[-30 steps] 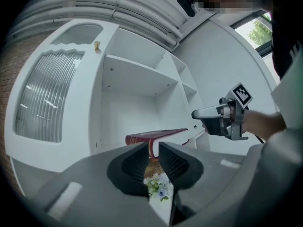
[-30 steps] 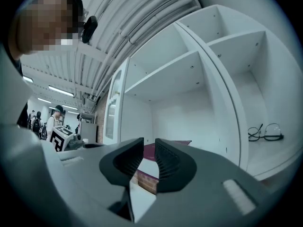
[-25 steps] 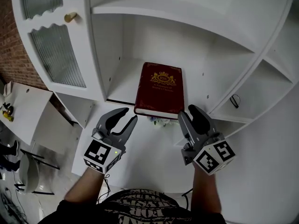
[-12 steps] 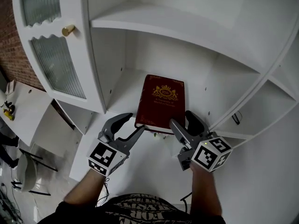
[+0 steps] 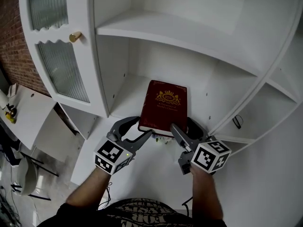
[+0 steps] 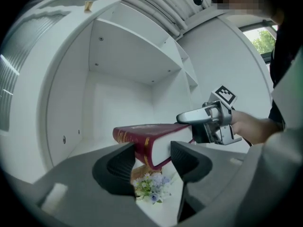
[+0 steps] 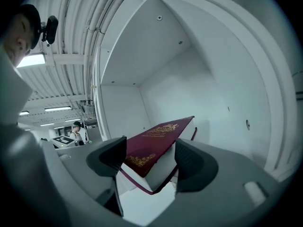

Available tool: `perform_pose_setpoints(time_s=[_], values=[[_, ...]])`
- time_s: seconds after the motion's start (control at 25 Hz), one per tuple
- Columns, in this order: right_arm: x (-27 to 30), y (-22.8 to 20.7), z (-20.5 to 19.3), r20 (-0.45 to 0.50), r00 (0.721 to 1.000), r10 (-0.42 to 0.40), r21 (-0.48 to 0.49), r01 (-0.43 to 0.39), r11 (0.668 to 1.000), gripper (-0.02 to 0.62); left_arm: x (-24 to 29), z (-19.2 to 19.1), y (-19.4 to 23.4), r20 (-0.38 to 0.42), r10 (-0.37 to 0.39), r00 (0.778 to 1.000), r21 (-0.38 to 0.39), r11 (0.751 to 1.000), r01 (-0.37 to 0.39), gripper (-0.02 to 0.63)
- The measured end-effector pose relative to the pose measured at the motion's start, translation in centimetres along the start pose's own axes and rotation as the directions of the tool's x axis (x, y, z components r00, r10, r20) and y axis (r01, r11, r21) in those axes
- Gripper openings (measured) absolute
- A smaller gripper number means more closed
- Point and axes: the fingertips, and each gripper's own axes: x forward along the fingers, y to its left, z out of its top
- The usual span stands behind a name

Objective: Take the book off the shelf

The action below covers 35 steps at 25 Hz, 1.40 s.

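Observation:
A dark red book (image 5: 163, 105) with a gold crest lies flat on the white shelf (image 5: 127, 90). My left gripper (image 5: 140, 127) is open at its front left corner, and the spine corner (image 6: 142, 148) shows between the fingers without being pressed. My right gripper (image 5: 182, 125) is at the front right corner. Its jaws have just swung wide and eased in a little. The book's corner (image 7: 154, 148) sits between them, with gaps to both pads. The right gripper (image 6: 208, 122) also shows across the book in the left gripper view.
A small bunch of flowers (image 6: 150, 189) lies just below the book's front edge. A ribbed-glass cabinet door with a gold knob (image 5: 75, 37) stands at the left. Another shelf board (image 5: 180, 32) runs above, and a side wall (image 5: 258, 86) closes the right.
Both grippers have moved forward to the book's front corners. The right jaws, narrower a second ago, now stand wide around the corner. The book has not moved.

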Motion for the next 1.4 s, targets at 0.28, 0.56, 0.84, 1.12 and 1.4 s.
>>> perform_pose_setpoints(time_s=[0.28,0.56,0.84,1.12,1.4], values=[[-2.1,3.2,-1.3,0.003,1.0,-0.013,-0.036,0.013,0.999,0.314,-3.8,-0.2,-1.9,0.054,0.04,0.998,-0.001,0.999,-0.04,0.236],[-3.6,5.2,-3.8,-0.001,0.997,-0.072,-0.082,0.071,0.994,0.267,-6.1,-2.5,-3.0,-0.012,0.057,0.998,0.035,0.998,-0.057,0.235],[-4.3,6.8,-5.5,0.027,0.994,-0.104,-0.12,0.107,0.987,0.252,-8.1,-2.9,-3.6,0.004,0.068,0.998,0.029,0.997,-0.068,0.235],[-6.7,10.1,-5.4,0.084,0.991,-0.106,-0.13,0.116,0.985,0.252,-11.3,-1.7,-5.3,0.026,0.052,0.998,0.065,0.996,-0.053,0.233],[-9.2,14.1,-3.6,0.158,0.983,-0.094,-0.158,0.12,0.98,0.253,-14.6,1.5,-6.7,0.089,0.025,0.996,0.102,0.994,-0.034,0.233]])
